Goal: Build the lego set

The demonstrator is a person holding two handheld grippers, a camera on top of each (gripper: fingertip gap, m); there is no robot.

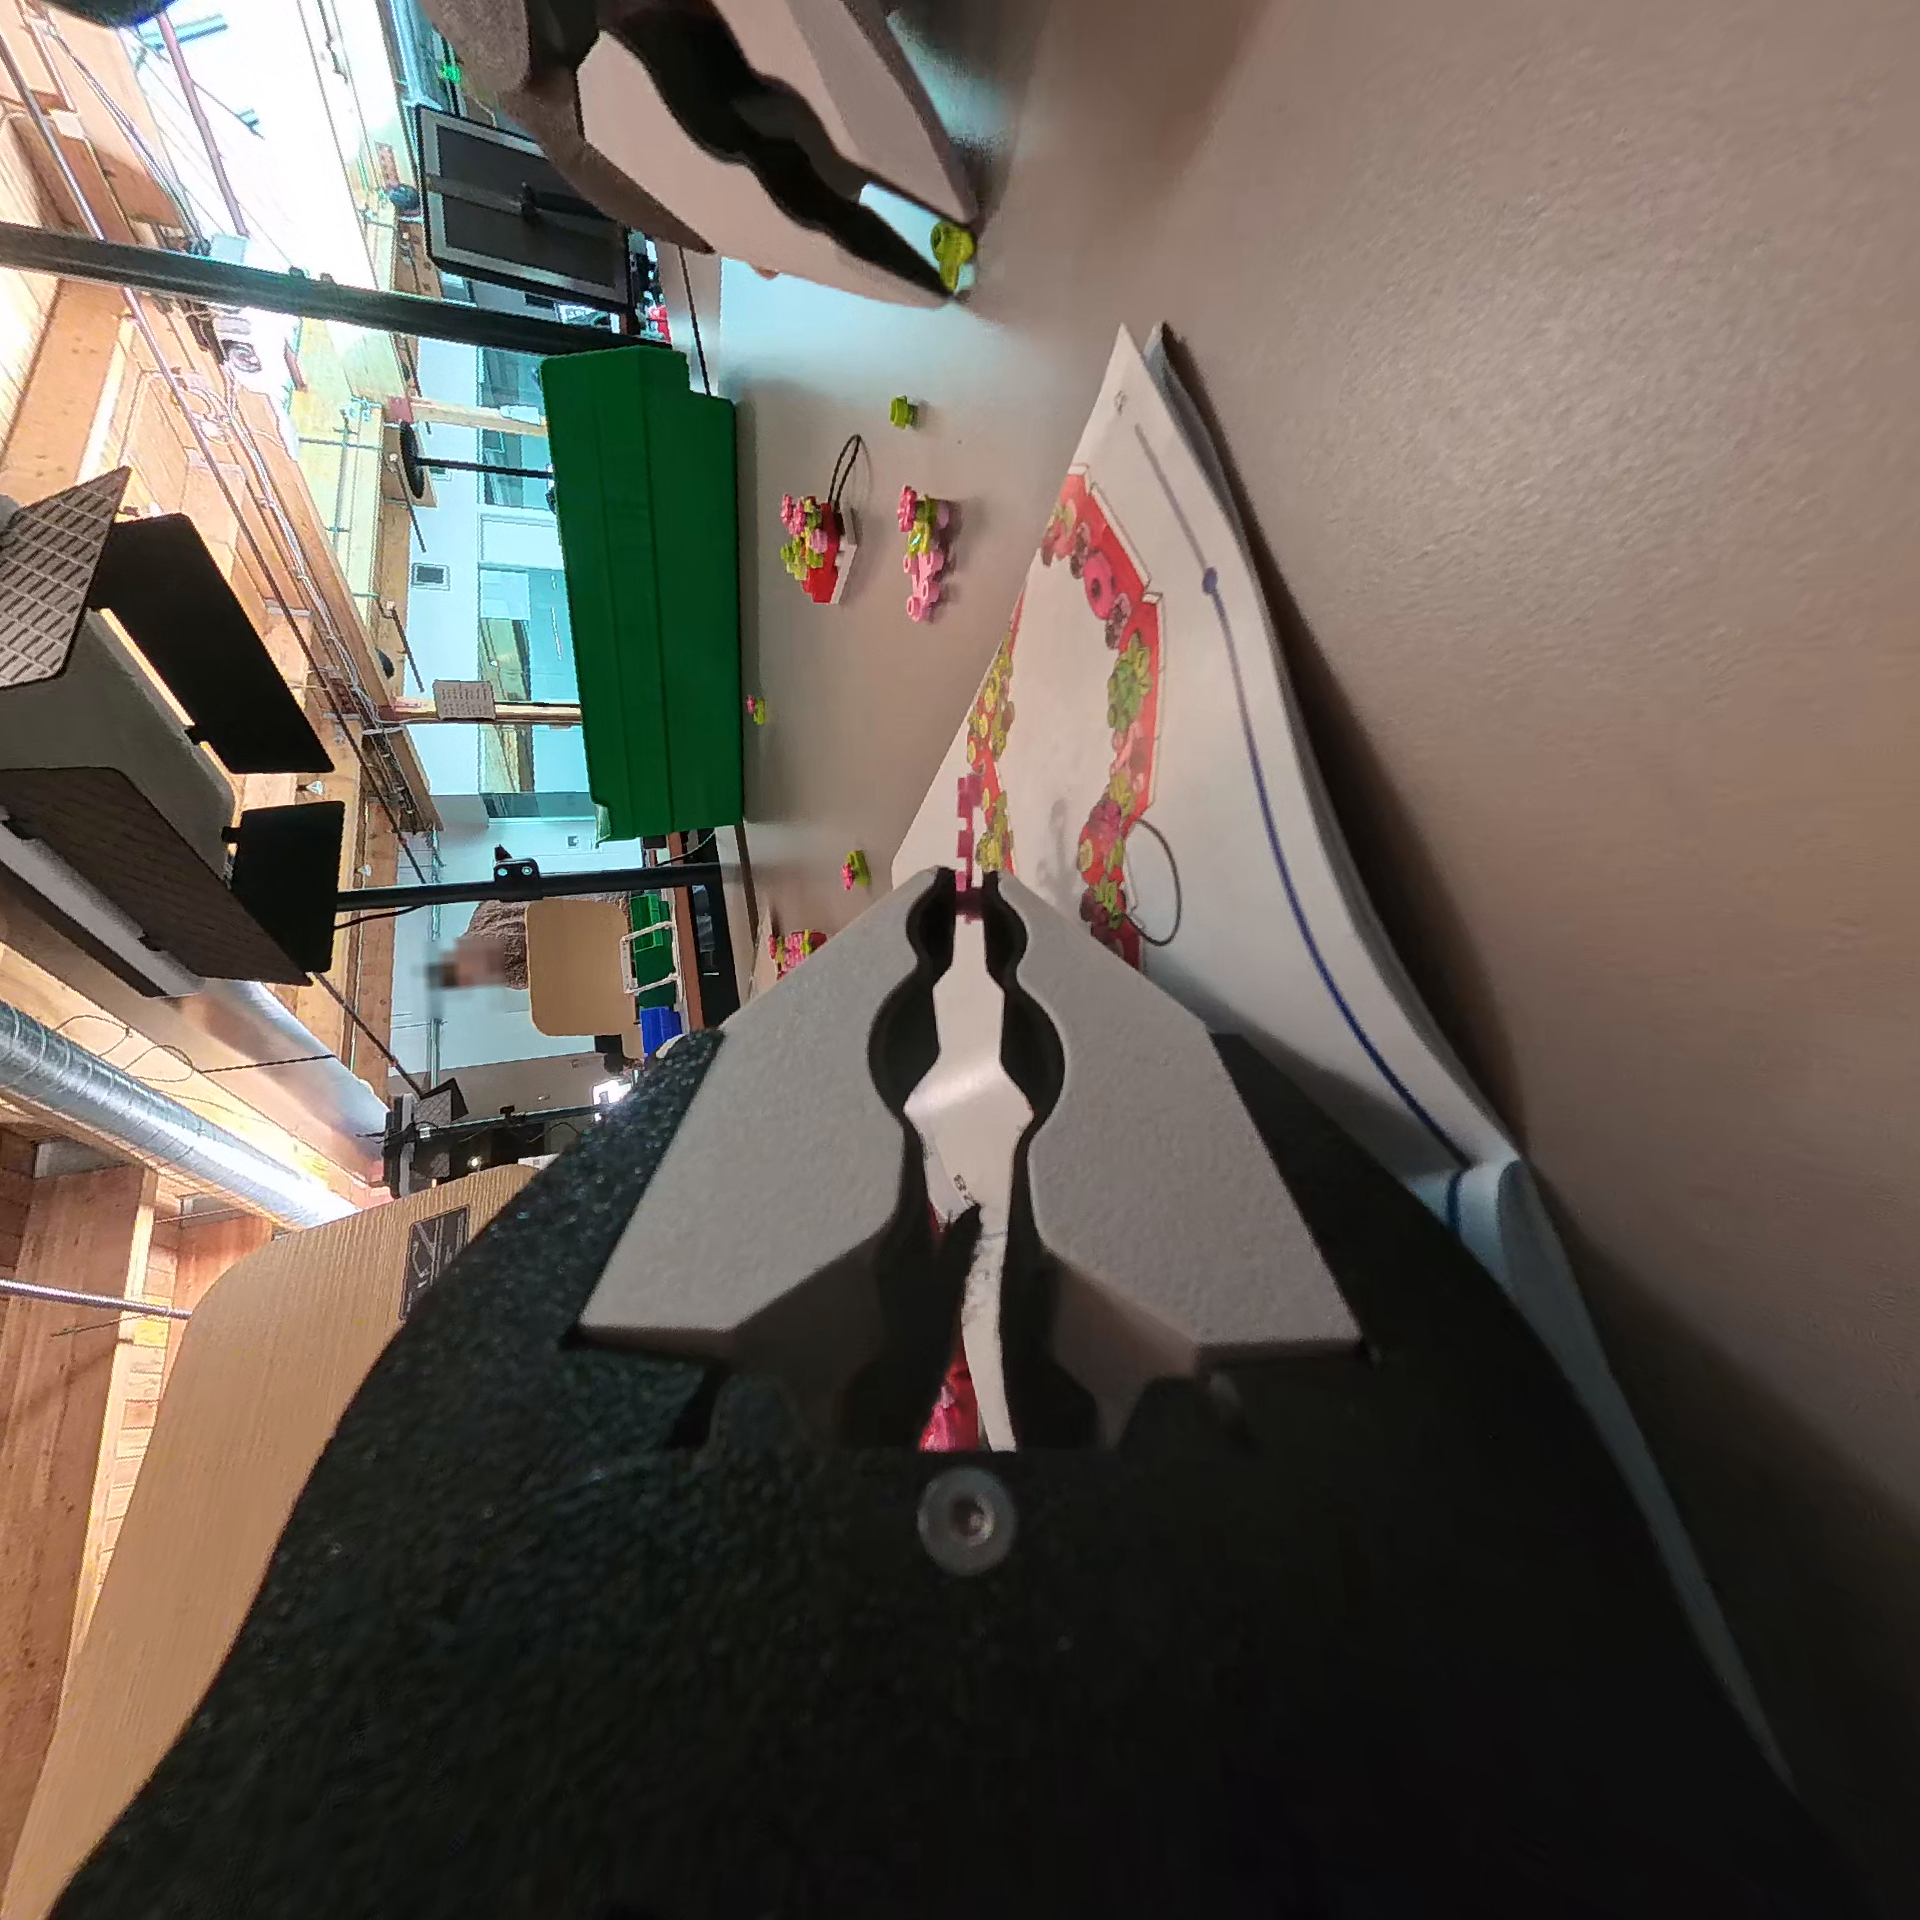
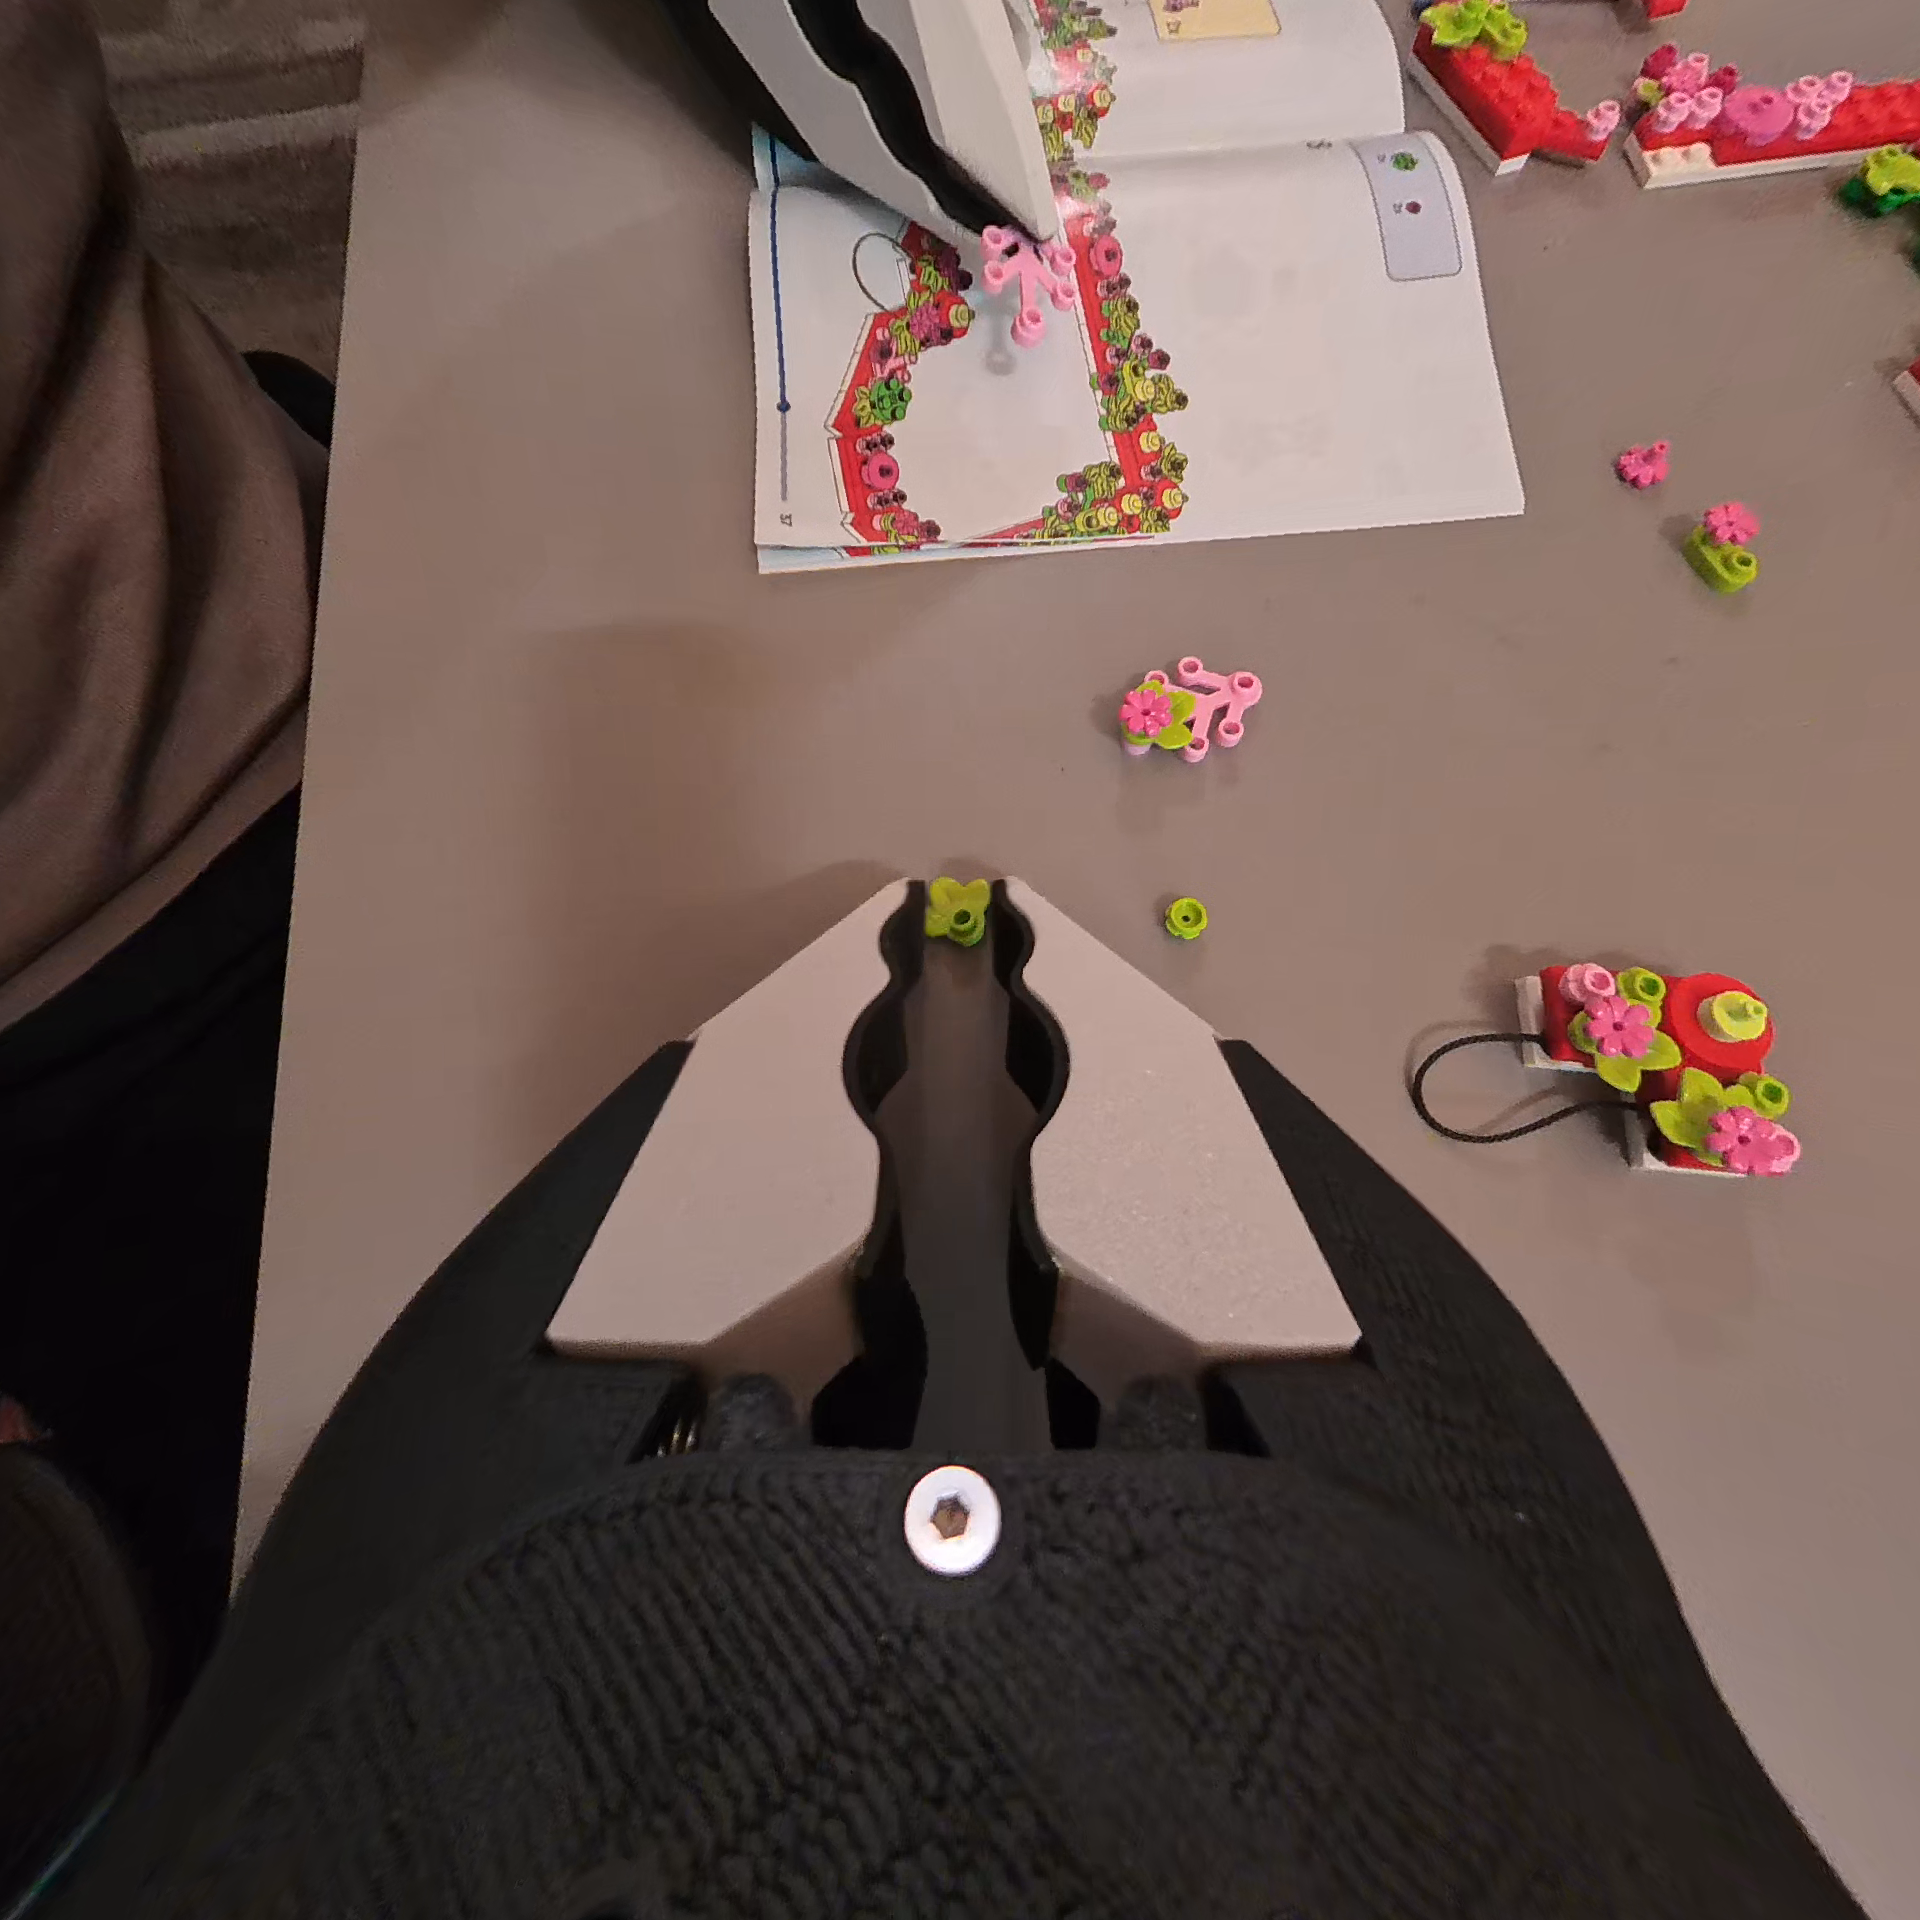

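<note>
lime leaf stud [image 2: 957, 912] pinched by right hand-held gripper [image 2: 957, 896]; left [image 1: 967, 891] grips branching pink stem [image 2: 1023, 272].

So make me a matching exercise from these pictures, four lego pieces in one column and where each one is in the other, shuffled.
Things:
1. lime leaf piece
2. pink branch piece
3. lime round stud
4. red block with black cord

Places:
A. held over the instruction booklet by the left gripper
B. loose on the table, just right of the right gripper's tips
C. between the jaws of the right gripper
D. on the table at far right, cord looping left

Pairs: 1-C, 2-A, 3-B, 4-D
</note>
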